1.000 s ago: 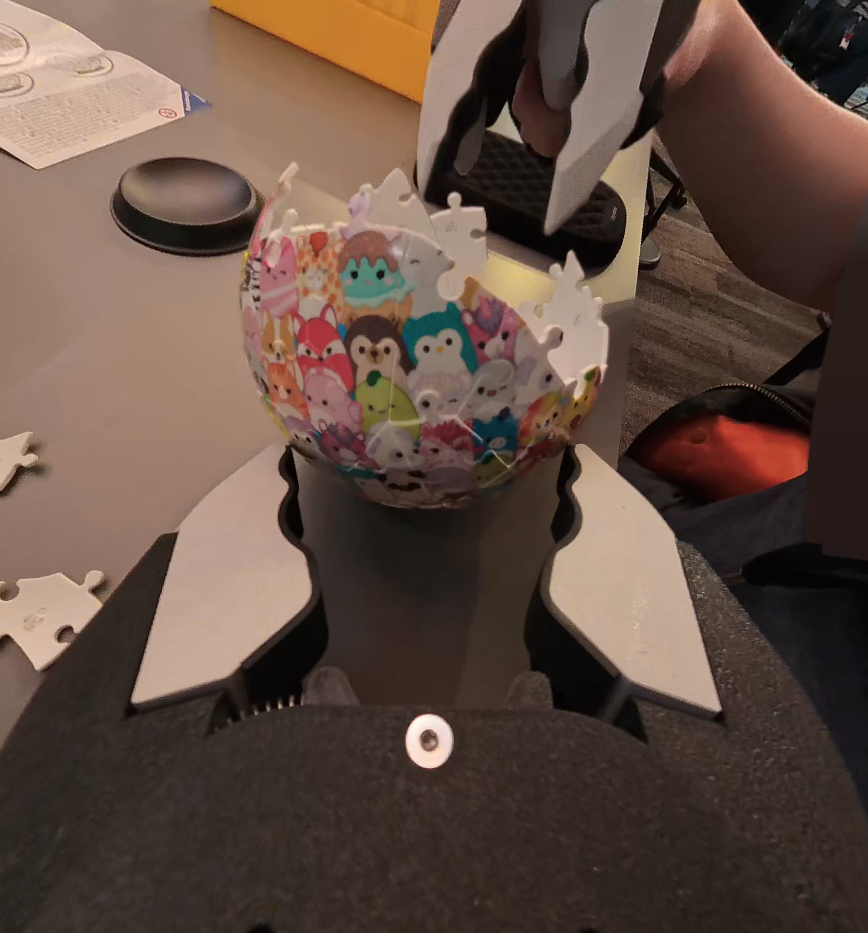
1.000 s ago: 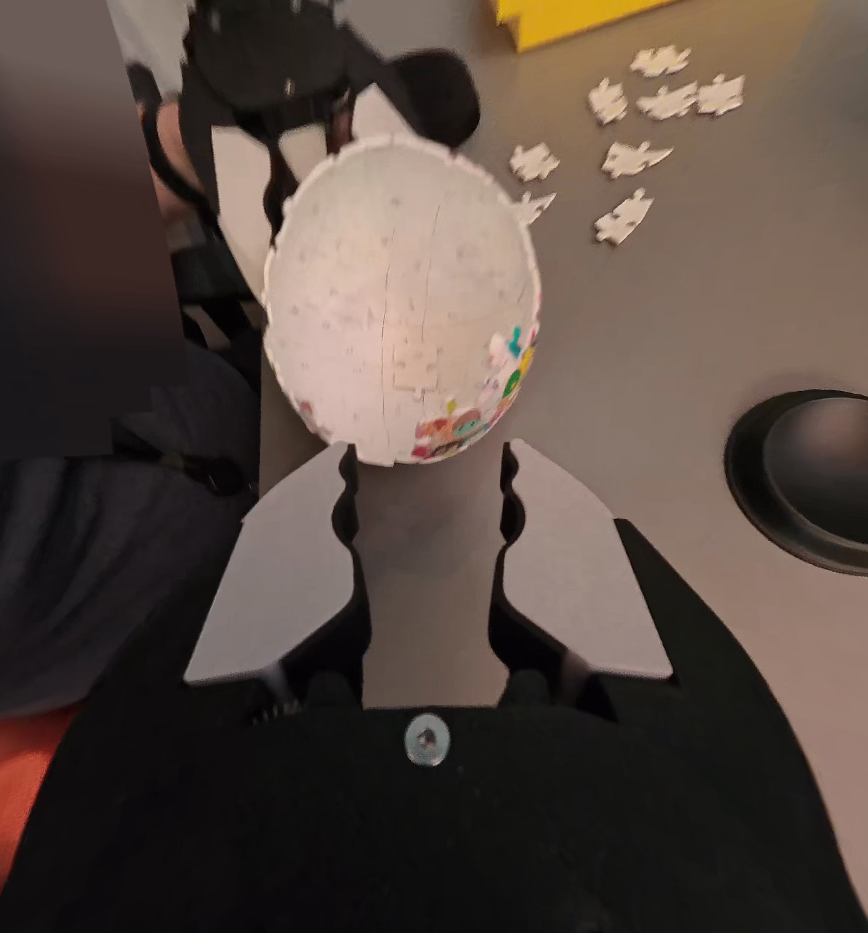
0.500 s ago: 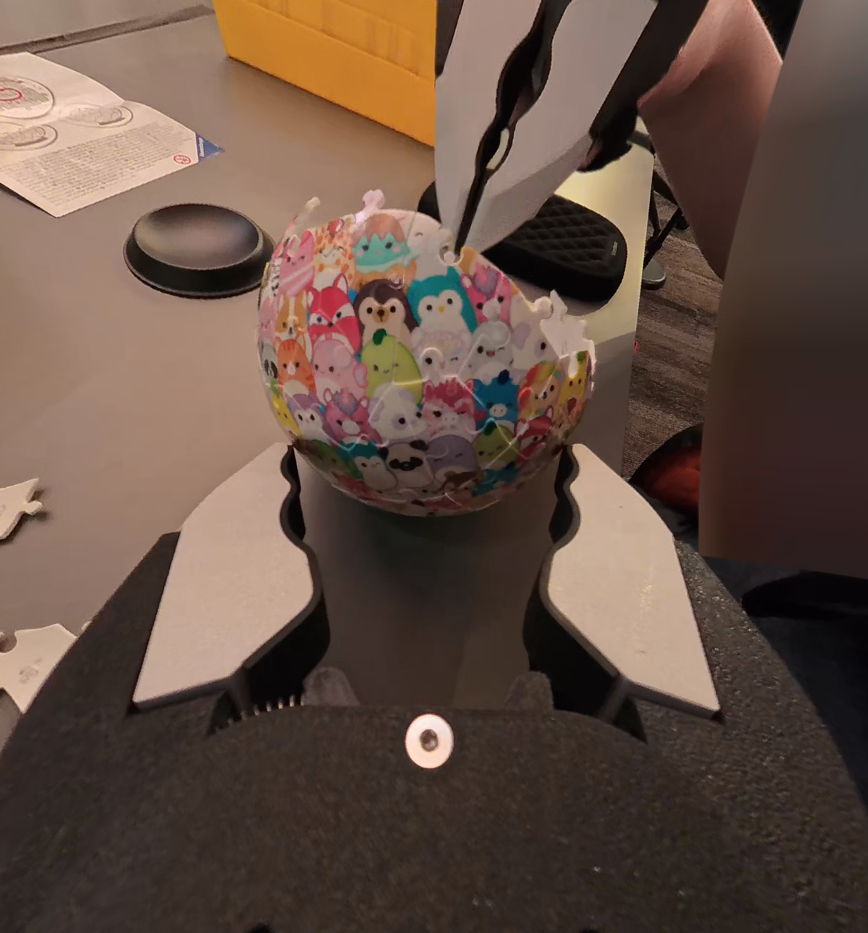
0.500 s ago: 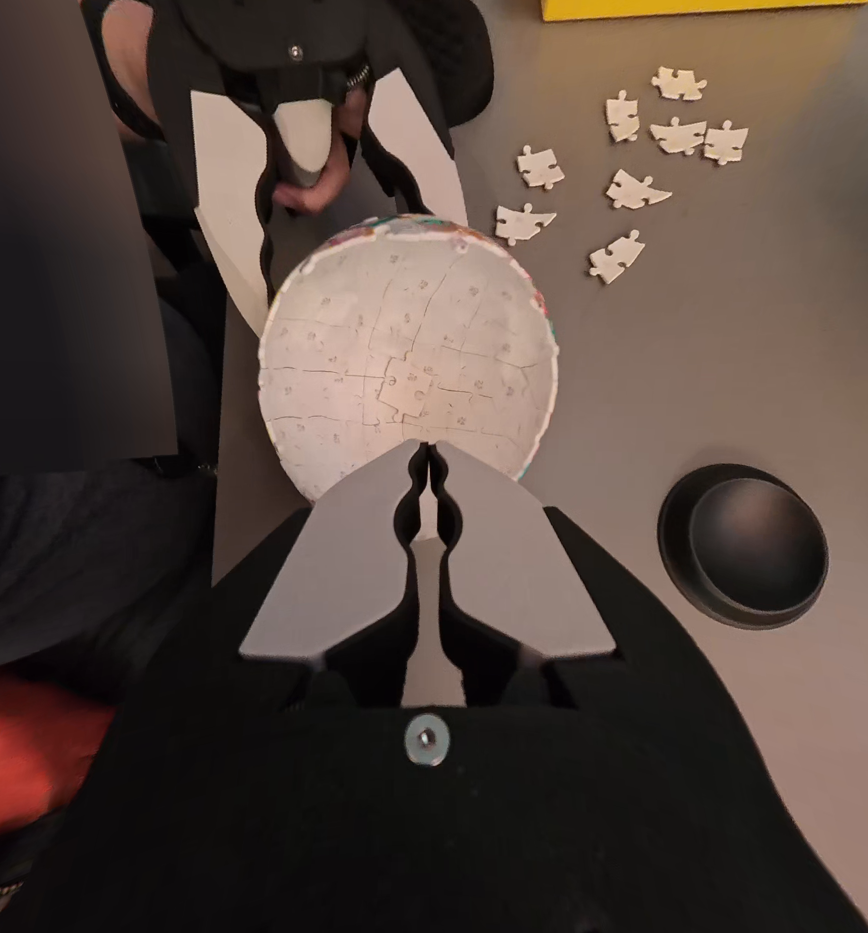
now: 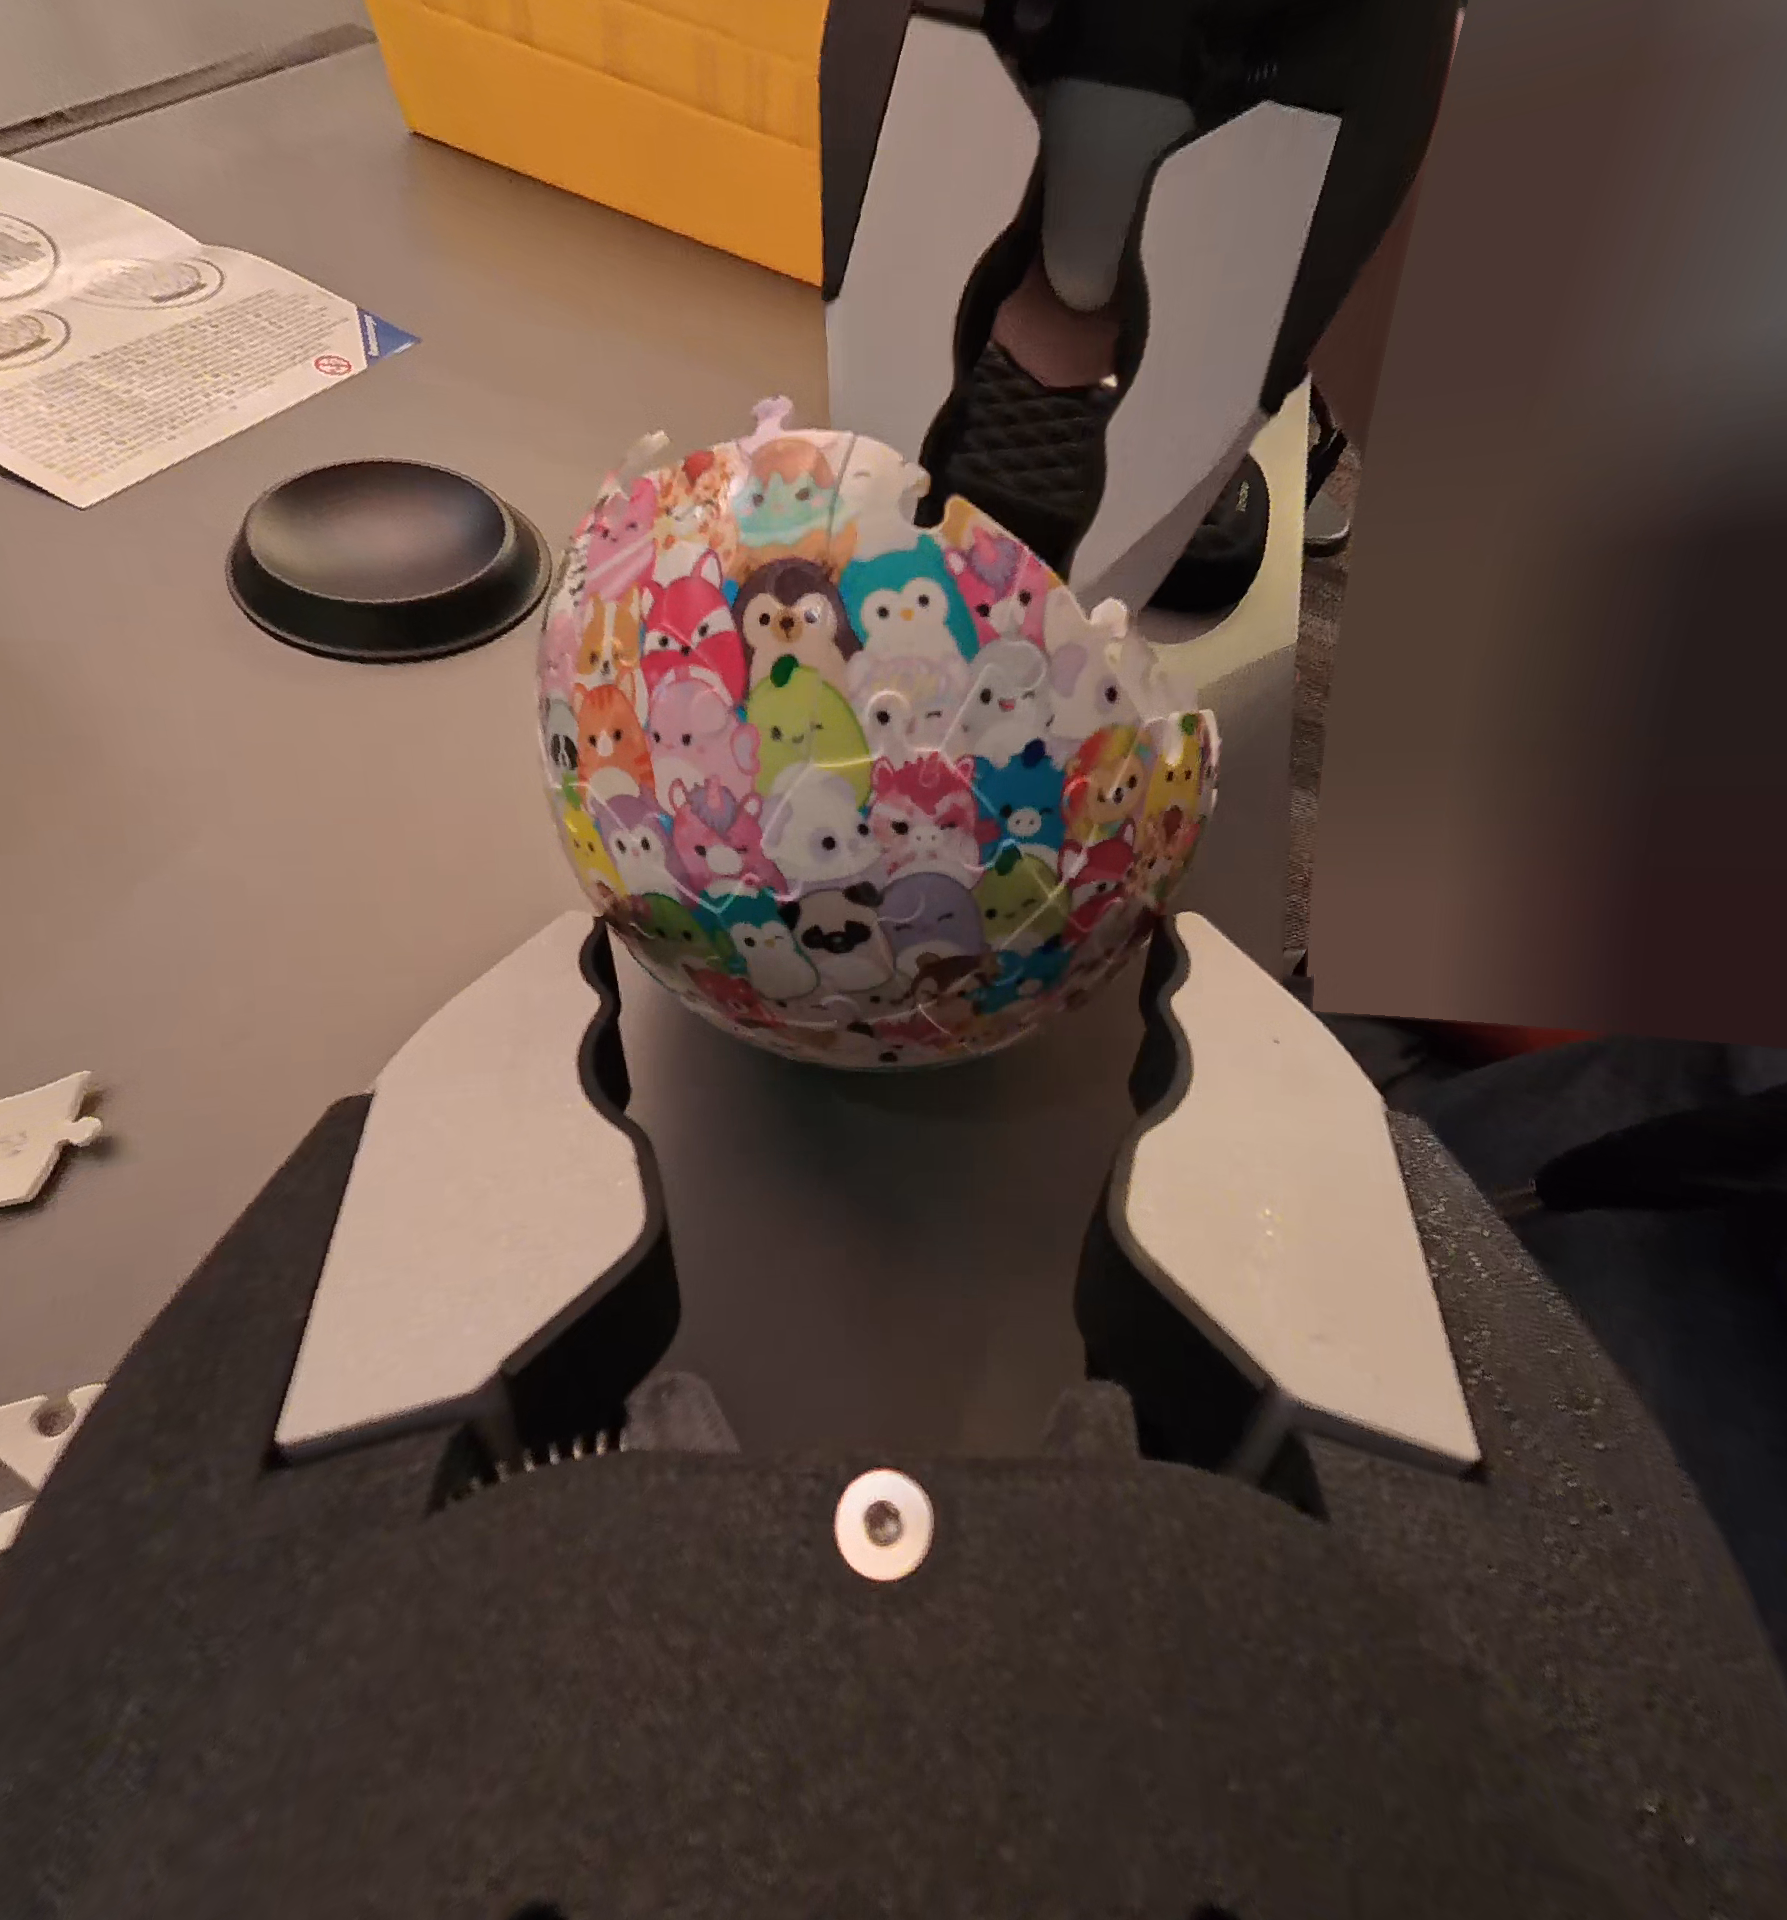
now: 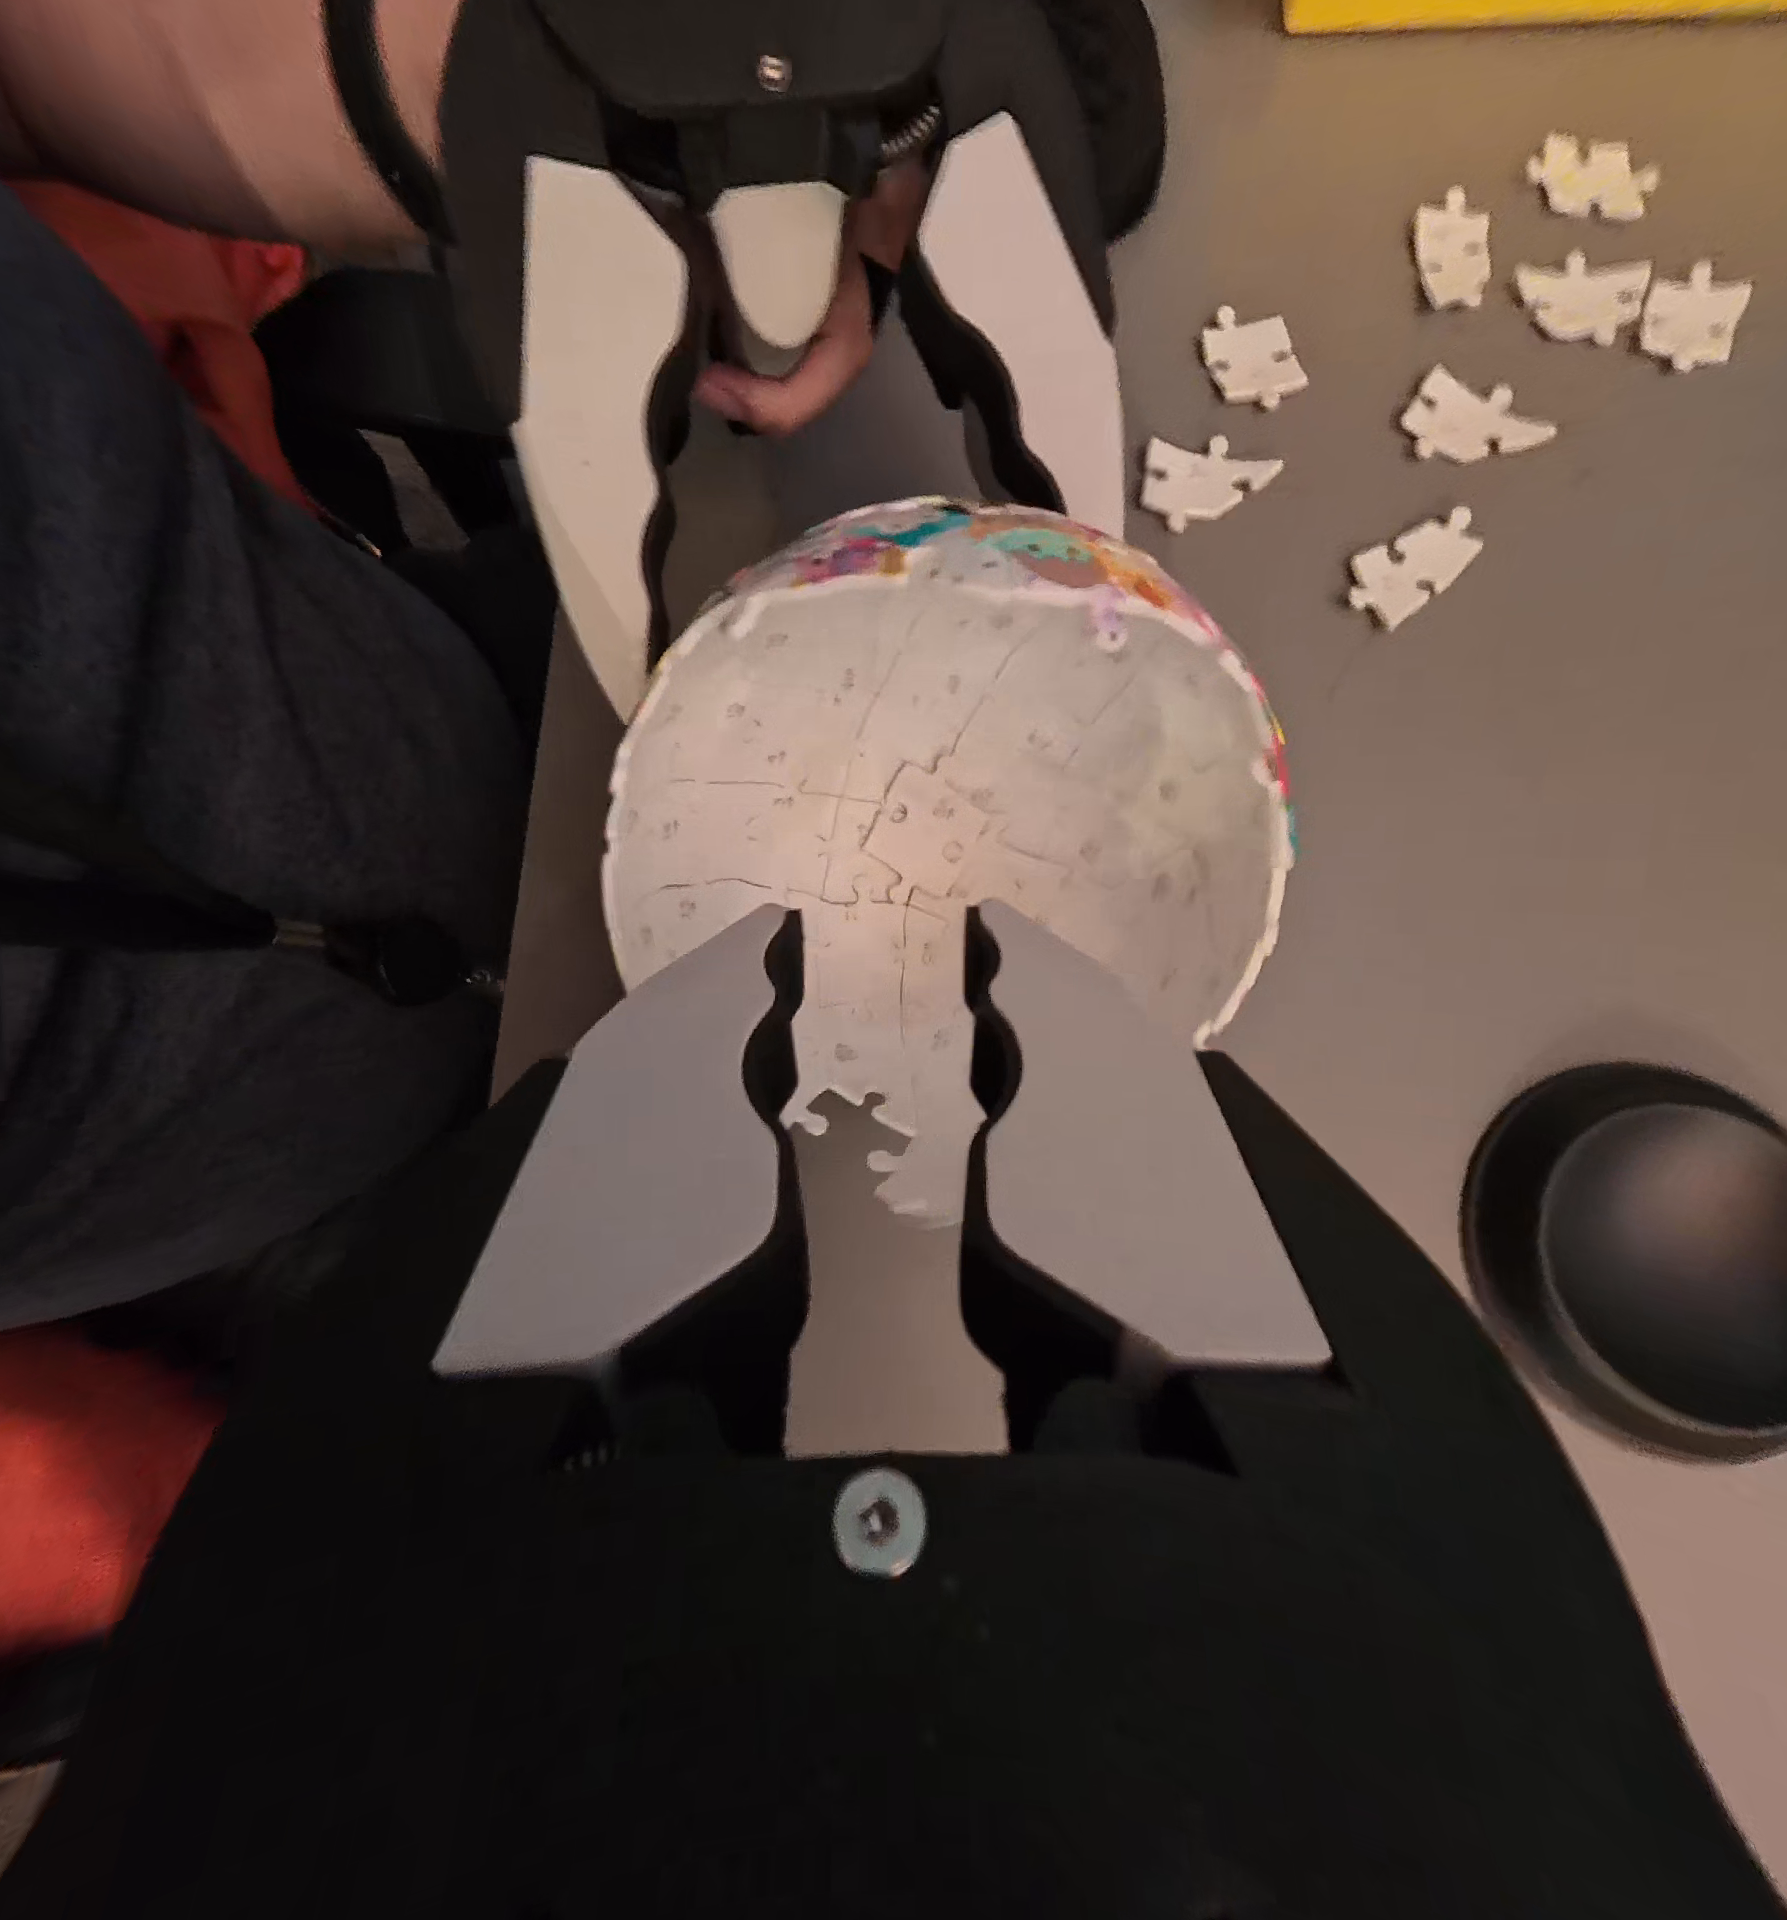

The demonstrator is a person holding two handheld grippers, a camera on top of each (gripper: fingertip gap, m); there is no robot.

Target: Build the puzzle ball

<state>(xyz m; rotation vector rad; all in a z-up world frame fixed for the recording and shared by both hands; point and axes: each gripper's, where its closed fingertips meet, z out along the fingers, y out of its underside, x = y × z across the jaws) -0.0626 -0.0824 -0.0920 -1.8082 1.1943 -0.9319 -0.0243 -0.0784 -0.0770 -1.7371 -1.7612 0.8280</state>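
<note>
Near the counter (image 5: 193, 831) edge sits the half-built puzzle ball (image 5: 873, 769), open side up, straight ahead between the left gripper (image 5: 873, 971)'s wide-open jaws; the right gripper (image 6: 878, 914) hovers above its hollow, jaws parted and empty.

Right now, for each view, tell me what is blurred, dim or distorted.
Left wrist view: puzzle ball sharp with small glints; the right hand-held gripper behind it soft; wide-angle stretch at the edges. Right wrist view: dimmer, a warm bright patch inside the ball's white shell; black stand and loose pieces blurred.
</note>
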